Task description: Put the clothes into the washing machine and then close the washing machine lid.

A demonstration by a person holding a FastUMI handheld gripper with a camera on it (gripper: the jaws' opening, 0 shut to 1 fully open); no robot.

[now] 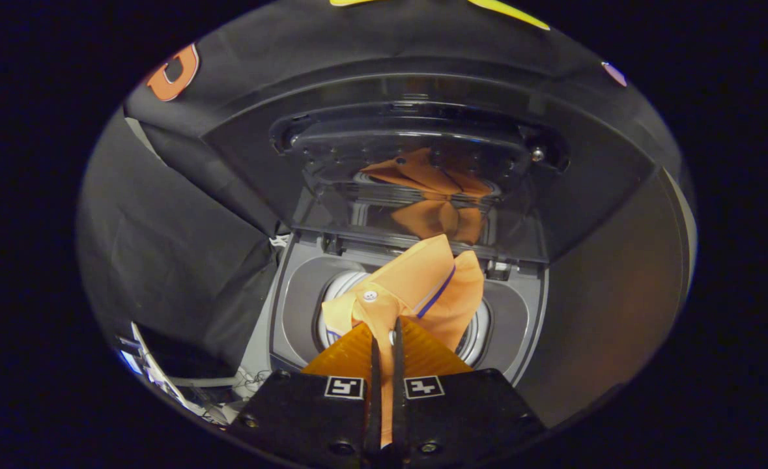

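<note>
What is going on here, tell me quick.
A handheld tool is shut on an orange shirt, pinching the cloth between its two fingers. The shirt hangs over the open drum of a top-loading washing machine, not yet dropped in. The lid stands raised behind it, and the shirt is mirrored in its glossy inside. So the loading is under way and the lid is not yet closed.

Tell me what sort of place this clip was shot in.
Likely a staged laundry booth, not a real home: a top-loading washing machine with its lid raised stands against a black cloth wall. The gripper is shut on an orange shirt over the drum.
</note>
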